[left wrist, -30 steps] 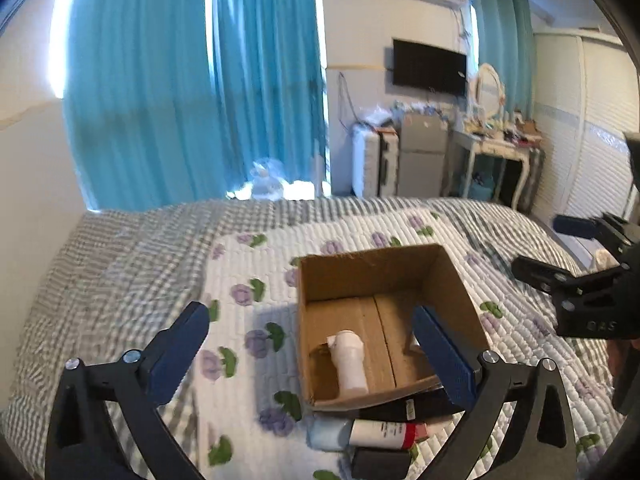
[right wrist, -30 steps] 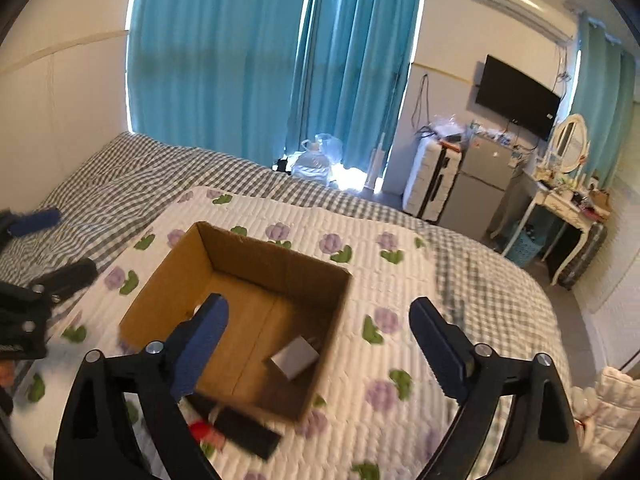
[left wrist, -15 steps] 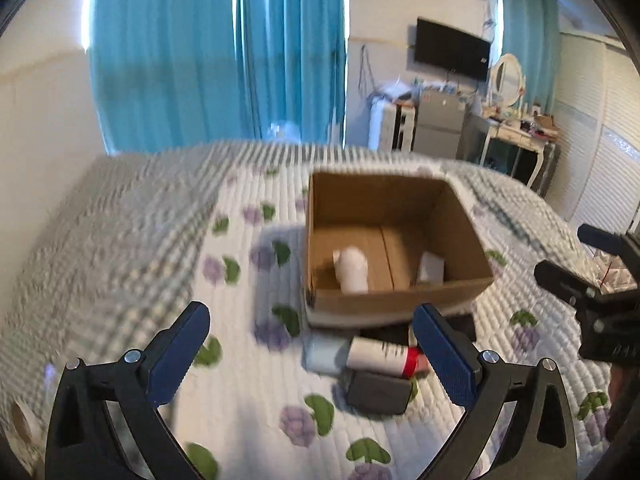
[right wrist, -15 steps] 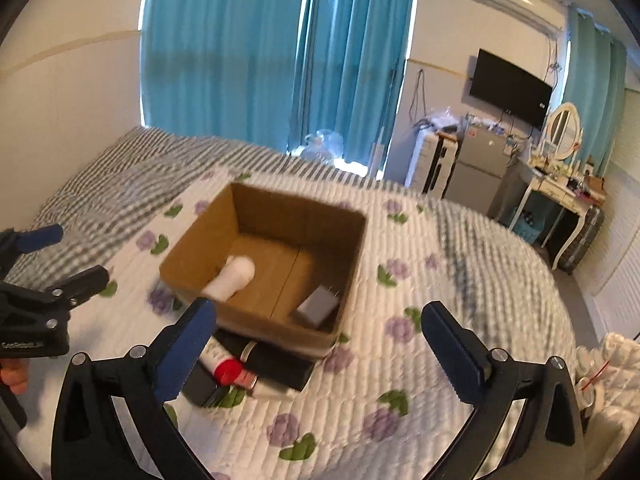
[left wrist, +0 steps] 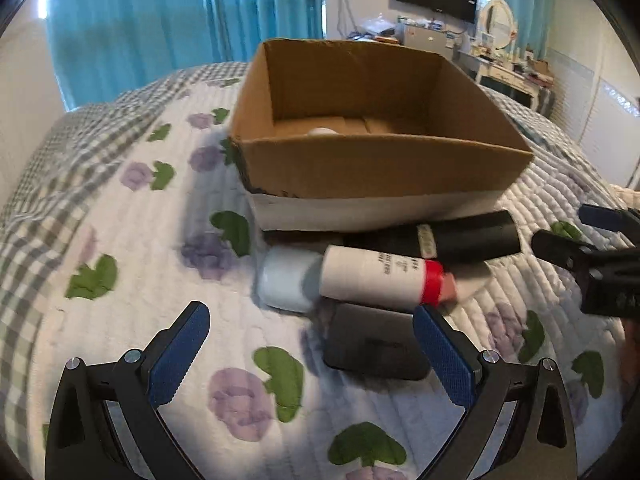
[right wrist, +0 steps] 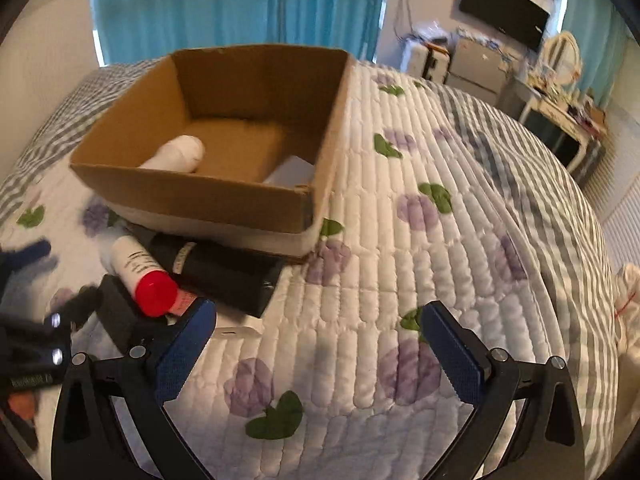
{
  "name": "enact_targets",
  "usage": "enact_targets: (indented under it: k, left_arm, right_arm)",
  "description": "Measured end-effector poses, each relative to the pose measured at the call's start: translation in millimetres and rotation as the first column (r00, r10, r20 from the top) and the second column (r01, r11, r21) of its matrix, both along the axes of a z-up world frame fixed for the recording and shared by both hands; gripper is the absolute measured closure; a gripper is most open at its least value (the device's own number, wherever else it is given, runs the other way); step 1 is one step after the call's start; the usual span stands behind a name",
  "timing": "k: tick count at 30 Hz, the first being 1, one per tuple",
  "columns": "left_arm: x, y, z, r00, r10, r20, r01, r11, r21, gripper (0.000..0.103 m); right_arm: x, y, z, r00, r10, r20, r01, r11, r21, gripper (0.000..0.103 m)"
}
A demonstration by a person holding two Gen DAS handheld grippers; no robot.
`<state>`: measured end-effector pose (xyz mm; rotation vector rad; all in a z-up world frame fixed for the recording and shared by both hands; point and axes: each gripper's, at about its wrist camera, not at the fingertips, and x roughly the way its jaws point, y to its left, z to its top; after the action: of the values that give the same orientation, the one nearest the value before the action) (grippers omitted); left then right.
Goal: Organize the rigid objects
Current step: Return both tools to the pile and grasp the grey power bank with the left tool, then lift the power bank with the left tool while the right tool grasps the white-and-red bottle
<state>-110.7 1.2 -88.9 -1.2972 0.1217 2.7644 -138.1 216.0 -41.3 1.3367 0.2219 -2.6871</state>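
From my left wrist view, my left tool gapes wide over the quilted bed, holding nothing. Just ahead lies the pile to sort: a white bottle with a red cap, a pale blue jar touching it, a black tube behind and a flat dark case nearest me, all just in front of the cardboard box. I judge this the approach to a pick — next I must settle on one piece and close on it.

From my right wrist view, my right tool is fully spread and empty, with the pile off to its left side. This view looks into the box — a white bottle and a small grey block lie inside, which the other view barely shows.
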Motion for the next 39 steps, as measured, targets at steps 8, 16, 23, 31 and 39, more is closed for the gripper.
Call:
enact_targets:
  k: [8,16,23,31,39]
  left_arm:
    - [1.6,21.1,-16.1,0.995,-0.081,0.058,0.080,0.997,0.023,0.000]
    - [-6.2,28.1,-33.8,0.991,-0.095,0.099,0.093,0.995,0.020,0.008]
    - [-0.6,35.9,-30.9,0.986,-0.141,0.086,0.141,0.990,0.013,0.033]
    - [15.4,18.8,-3.7,0.996,-0.084,0.012,0.084,0.996,0.011,0.034]
    - [0.9,-16.4,20.6,0.998,0.059,-0.021,-0.060,0.997,-0.045,0.034]
  right_arm:
    - [2.5,-3.0,-3.0,1.000,-0.011,0.006,0.011,1.000,0.024,0.000]
    - [3.2,-4.2,-6.3,1.000,-0.014,0.009,0.014,0.999,0.035,0.000]
    - [4.3,-8.0,-7.6,1.000,0.001,0.005,-0.001,0.999,0.047,0.000]
    - [8.4,-10.3,-3.8,1.000,0.016,-0.020,-0.015,0.999,0.052,0.000]
    - [13.1,-26.7,-1.0,0.996,0.079,-0.029,-0.078,0.996,0.053,0.000]
